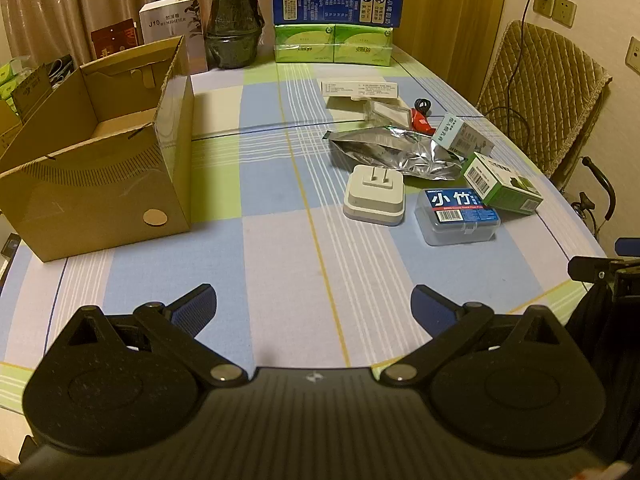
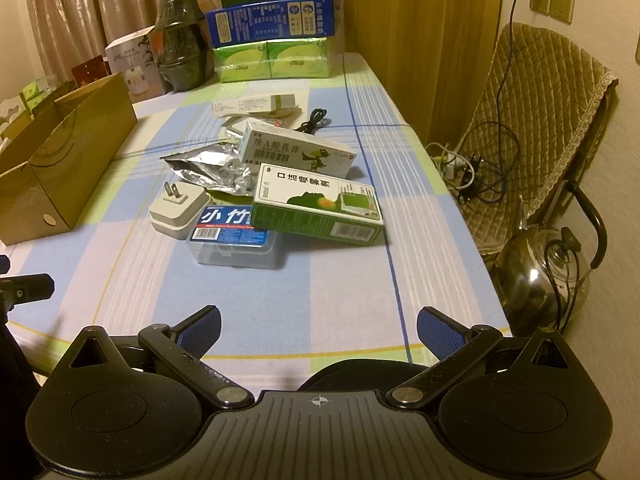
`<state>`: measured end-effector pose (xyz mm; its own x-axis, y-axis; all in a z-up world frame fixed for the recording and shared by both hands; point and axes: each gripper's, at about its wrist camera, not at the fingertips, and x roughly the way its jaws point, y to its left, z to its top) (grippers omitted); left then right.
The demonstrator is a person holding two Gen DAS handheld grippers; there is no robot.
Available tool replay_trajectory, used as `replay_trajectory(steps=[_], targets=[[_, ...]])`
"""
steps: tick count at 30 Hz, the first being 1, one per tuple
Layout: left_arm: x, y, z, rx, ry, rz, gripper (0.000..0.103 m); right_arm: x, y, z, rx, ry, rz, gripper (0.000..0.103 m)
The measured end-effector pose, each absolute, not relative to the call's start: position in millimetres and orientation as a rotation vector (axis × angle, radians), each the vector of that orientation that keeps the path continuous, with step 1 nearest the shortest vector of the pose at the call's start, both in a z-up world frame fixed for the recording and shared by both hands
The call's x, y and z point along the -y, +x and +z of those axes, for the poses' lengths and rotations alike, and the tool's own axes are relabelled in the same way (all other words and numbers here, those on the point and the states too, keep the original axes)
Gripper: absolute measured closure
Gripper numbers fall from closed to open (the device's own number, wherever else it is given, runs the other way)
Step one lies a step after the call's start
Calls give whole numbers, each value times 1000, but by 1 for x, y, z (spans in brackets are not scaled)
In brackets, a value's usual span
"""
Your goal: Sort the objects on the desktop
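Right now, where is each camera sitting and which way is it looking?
Left wrist: on the left gripper, tilted down the table toward the cardboard box; its open fingers show.
Right wrist: on the right gripper, facing the green medicine box and kettle; open fingers show.
Shared: white plug adapter, floss-pick box.

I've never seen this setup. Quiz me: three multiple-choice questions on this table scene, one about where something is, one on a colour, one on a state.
1. Where is the white plug adapter?
A. inside the cardboard box
B. on the tablecloth, beside the clear plastic case
C. on the chair

2. What colour is the label on the clear plastic case?
A. blue
B. yellow
C. pink

3. How is the cardboard box?
A. taped shut
B. crushed flat
C. open at the top

Answers: 1 B, it lies prongs up next to the case; 2 A, the label is blue with white characters; 3 C, its flaps stand up and its inside shows.
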<state>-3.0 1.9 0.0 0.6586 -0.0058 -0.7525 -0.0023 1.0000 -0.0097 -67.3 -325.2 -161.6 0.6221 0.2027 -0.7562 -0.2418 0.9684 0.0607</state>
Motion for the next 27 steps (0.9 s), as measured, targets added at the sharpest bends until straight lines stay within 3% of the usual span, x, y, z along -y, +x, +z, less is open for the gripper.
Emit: replay_trajectory(steps=[27], targets=[[0,-3,-1,-850,11,-2,1,325,-67,-162,-862,-55,246,2]])
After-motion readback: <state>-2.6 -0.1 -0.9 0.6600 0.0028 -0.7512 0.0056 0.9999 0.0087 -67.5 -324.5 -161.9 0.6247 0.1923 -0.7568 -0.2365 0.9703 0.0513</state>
